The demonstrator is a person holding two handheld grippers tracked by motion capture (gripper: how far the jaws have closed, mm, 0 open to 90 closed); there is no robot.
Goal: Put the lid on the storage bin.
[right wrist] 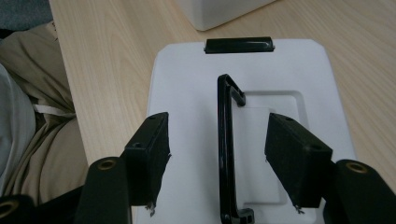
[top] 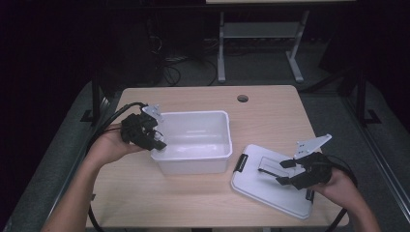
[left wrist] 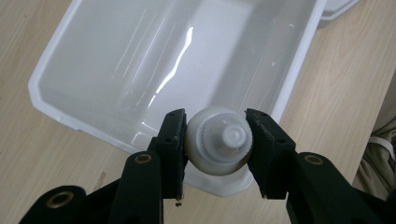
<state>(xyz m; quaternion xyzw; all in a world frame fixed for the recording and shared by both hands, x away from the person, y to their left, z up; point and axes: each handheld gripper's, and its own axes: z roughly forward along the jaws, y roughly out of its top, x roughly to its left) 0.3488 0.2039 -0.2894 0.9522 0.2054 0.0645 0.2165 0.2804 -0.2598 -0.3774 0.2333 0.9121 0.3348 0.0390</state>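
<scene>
My left gripper [top: 155,140] is shut on a small round white object [left wrist: 219,140], ridged and capped like a bottle top seen end-on. It hangs just over the near left rim of an open white plastic bin [top: 191,166], whose inside [left wrist: 140,56] looks bare. The bin's white lid [top: 270,188] lies flat on the table to the right. My right gripper [top: 283,171] is open above the lid [right wrist: 187,93], its jaws on either side of the raised black handle [right wrist: 225,140] without touching it.
The light wooden table [top: 270,111] has a round cable hole [top: 242,98] at the back. A black latch [right wrist: 239,45] sits on the lid's edge facing the bin. The person's beige clothing [right wrist: 42,140] lies beyond the table's near edge.
</scene>
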